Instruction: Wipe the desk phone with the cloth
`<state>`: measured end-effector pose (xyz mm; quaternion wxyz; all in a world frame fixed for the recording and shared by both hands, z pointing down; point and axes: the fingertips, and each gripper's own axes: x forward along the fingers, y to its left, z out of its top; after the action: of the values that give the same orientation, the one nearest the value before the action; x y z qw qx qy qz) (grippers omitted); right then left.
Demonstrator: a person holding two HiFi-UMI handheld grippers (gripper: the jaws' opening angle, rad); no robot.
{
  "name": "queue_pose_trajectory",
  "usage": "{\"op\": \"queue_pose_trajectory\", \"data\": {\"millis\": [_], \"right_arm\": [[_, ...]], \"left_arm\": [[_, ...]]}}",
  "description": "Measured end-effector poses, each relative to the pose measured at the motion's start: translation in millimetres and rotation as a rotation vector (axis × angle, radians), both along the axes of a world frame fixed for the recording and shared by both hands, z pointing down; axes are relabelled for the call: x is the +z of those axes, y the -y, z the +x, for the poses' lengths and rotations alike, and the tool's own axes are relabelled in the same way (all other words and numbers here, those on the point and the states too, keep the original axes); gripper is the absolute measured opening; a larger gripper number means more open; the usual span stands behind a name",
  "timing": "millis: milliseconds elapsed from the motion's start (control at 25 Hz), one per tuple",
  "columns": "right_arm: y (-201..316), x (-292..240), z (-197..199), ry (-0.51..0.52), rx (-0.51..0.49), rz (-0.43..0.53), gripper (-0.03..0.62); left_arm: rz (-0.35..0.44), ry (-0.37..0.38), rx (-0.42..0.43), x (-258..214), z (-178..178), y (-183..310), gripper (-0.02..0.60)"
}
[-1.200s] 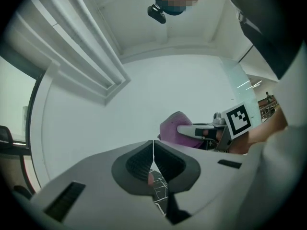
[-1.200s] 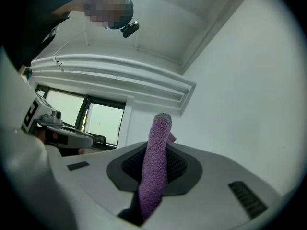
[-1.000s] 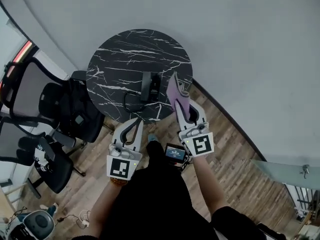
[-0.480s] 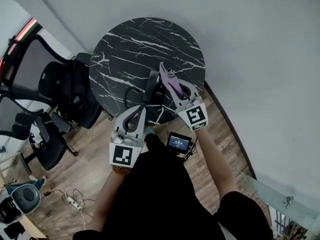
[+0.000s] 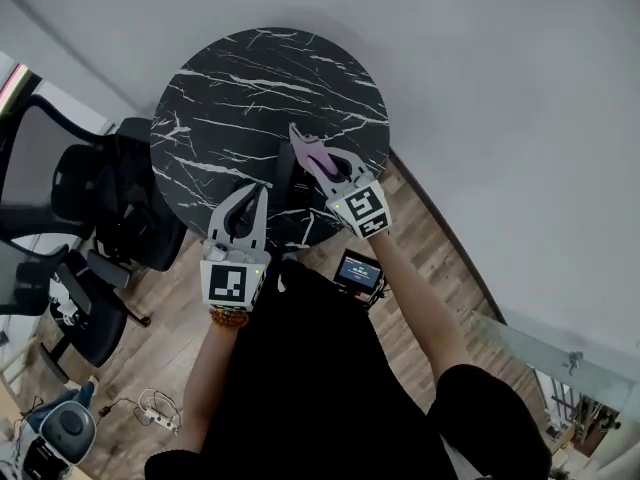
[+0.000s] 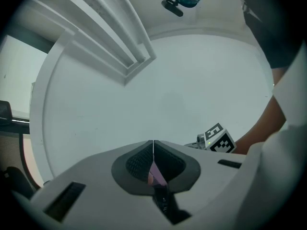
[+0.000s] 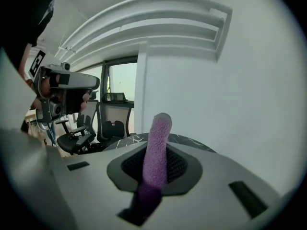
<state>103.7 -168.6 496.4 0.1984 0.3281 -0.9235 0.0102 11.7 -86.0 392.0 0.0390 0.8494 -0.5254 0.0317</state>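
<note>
Moved: both my grippers have come forward over the near rim of the table (image 5: 230, 88).
Left gripper (image 5: 254, 191): jaws pressed together, empty.
Right gripper (image 5: 318, 164): clamped on purple cloth (image 5: 303, 146).
Desk phone (image 5: 283, 176): on the table, just beside the cloth.
Screen (image 5: 358, 273): lit, print unreadable.

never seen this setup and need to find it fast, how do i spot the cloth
Find the round black marble table. At its near edge, the right gripper has its jaws clamped on the cloth, a fuzzy strip poking out over the tabletop. It is the only purple thing among black and white gear.
</note>
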Motion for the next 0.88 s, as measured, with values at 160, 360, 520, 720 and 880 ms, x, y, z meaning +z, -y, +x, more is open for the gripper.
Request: {"op": "queue_pose_trajectory", "data": {"millis": [160,360,520,720,880], "right_arm": [[2,4,5,0.015,0.043,-0.069,0.063],[1,12,-9,0.009,-0.016,-0.144,0.063],[4,23,-16,0.044,-0.026,-0.192,0.061],[28,34,-7,-0.131,0.008,-0.046,0.063],[37,39,-6,-0.215,0.017,0.038,0.061]], "left_arm": [[-0.008,0.011,0.051,9,-4,19,0.017],[-0.074,-0.034,0.083,36,-3,42,0.017],[-0.067,-0.008,0.14,38,10,45,0.017],[-0.021,0.02,0.148,38,18,61,0.017],[-0.005,0.02,0.128,37,15,66,0.017]]}}
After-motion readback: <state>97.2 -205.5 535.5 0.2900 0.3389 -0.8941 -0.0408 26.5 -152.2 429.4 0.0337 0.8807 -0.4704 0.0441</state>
